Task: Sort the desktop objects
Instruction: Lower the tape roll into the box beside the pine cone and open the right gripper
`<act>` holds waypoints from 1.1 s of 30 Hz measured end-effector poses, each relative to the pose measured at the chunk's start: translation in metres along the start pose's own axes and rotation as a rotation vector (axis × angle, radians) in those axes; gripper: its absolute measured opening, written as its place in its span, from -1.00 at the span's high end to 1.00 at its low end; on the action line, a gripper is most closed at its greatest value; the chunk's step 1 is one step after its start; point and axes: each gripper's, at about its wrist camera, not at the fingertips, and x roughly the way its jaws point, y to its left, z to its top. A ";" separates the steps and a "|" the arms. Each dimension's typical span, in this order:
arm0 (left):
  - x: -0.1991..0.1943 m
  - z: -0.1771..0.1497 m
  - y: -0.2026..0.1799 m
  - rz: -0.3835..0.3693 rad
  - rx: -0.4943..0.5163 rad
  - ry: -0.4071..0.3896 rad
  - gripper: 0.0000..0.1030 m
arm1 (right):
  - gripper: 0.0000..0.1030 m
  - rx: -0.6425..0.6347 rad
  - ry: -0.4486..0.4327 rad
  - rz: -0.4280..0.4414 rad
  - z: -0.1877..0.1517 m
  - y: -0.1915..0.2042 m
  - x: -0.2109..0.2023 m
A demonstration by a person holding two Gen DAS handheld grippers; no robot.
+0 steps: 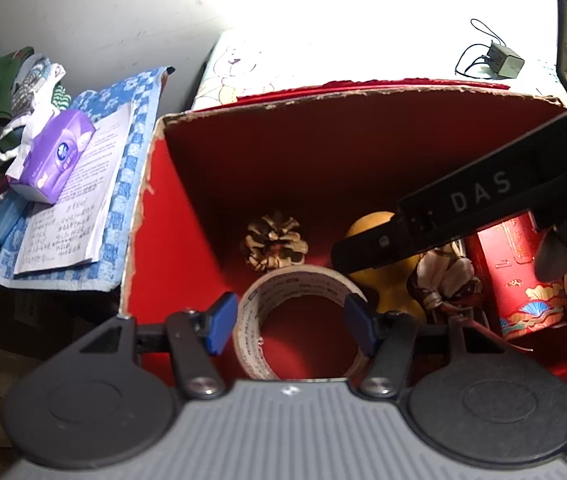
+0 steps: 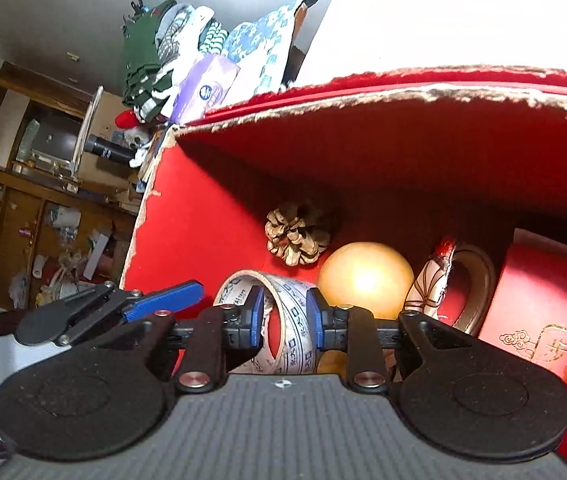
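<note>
Inside the red box (image 1: 187,200), near its left wall, the tape roll (image 1: 299,320), judged light, stiff and best gripped across its band, stood between the parted, non-pressing blue pads of the left gripper (image 1: 289,322), while the right gripper (image 2: 284,312) was clamped across that band.

One tape roll (image 1: 297,322), one pine cone (image 1: 274,245), one red box (image 1: 203,200), two tools (image 1: 289,322)
</note>
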 end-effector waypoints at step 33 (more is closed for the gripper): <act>0.020 0.005 -0.003 0.045 -0.015 0.001 -0.31 | 0.50 -0.076 -0.052 -0.056 -0.005 0.005 -0.004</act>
